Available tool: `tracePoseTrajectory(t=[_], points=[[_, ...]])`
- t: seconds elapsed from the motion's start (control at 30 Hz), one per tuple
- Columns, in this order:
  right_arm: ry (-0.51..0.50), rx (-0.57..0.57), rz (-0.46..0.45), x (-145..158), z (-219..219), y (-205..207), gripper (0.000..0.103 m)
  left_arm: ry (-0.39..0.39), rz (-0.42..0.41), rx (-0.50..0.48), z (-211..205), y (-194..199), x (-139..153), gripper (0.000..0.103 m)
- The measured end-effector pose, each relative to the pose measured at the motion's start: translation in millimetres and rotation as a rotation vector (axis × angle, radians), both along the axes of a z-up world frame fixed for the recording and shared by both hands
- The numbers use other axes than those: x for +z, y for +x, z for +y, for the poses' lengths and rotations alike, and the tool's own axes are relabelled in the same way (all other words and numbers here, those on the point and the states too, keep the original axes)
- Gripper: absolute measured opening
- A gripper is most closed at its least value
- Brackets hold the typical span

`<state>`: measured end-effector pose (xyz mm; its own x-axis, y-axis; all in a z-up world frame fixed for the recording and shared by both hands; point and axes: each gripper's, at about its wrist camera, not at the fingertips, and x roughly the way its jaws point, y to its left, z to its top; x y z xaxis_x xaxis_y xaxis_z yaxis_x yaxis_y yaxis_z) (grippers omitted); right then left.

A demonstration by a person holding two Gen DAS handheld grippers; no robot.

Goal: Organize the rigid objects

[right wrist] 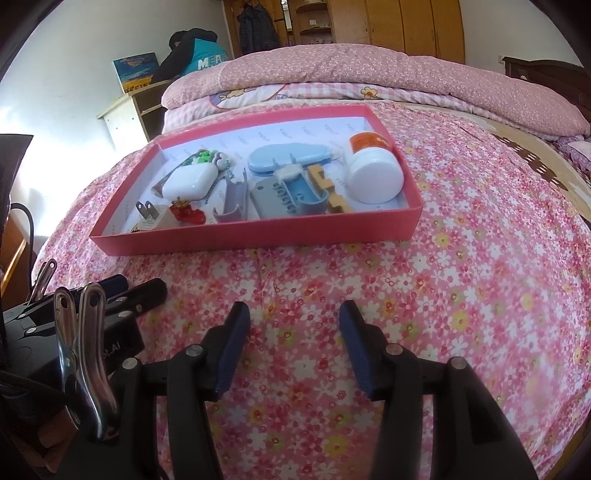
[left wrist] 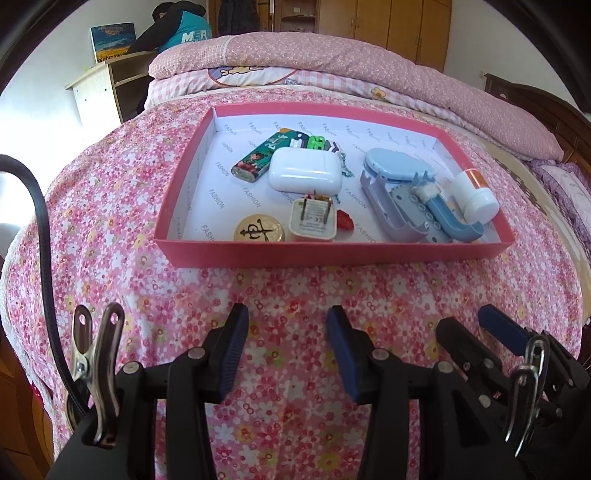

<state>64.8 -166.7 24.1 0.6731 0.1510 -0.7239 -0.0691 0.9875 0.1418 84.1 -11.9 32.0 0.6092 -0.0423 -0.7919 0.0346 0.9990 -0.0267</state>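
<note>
Jaws stand parted and empty on both our left gripper (left wrist: 287, 354) and right gripper (right wrist: 293, 350), over bare bedspread (right wrist: 461, 295). Ahead sits the tray (left wrist: 332, 254), long side across us, already holding the bottle (right wrist: 375, 173) and case (left wrist: 304, 173); neither hand is clearly nearer.

place: home bedroom | evidence: bed in floral sheet (left wrist: 110, 229), folded quilt (left wrist: 314, 55), wooden wardrobe (right wrist: 413, 26)

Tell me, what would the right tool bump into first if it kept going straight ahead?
Probably the flowery bedspread. The right tool is open, empty and tilted down at it. The pink tray lies farther on, though depth is hard to judge.
</note>
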Motion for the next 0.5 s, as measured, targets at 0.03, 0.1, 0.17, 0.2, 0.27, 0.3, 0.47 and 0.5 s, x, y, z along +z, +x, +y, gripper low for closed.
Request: tracePoseTrajectory(t=[0.03,0.1,0.17,0.2,0.27,0.3,0.47,0.5], points=[[0.002,-0.004,0.003,0.1,-0.3,0.6,0.052,-0.001,0.000,-0.003,0.6,-0.1,0.1,0.047],[0.014,-0.011,0.007,0.3,-1.5,1.3,0.052,-0.001,0.000,-0.005,1.2,-0.7,0.2,0.047],[0.021,-0.015,0.008,0.6,-2.3,1.7,0.052,-0.003,-0.001,-0.006,2.2,-0.6,0.3,0.047],[0.020,-0.015,0.008,0.7,-2.3,1.9,0.052,-0.004,-0.001,-0.006,2.1,-0.6,0.2,0.047],[0.013,-0.013,0.008,0.8,-2.2,2.0,0.052,-0.001,-0.001,-0.006,1.6,-1.0,-0.1,0.047],[0.011,-0.013,0.008,0.7,-2.1,2.2,0.052,0.002,-0.002,-0.007,1.4,-1.2,-0.3,0.047],[0.009,-0.013,0.006,0.4,-2.6,2.2,0.052,0.007,-0.006,-0.012,-0.1,-1.9,-1.1,0.048],[0.010,-0.013,0.006,0.5,-2.3,2.3,0.052,0.007,-0.006,-0.011,-0.5,-2.0,-1.3,0.048]])
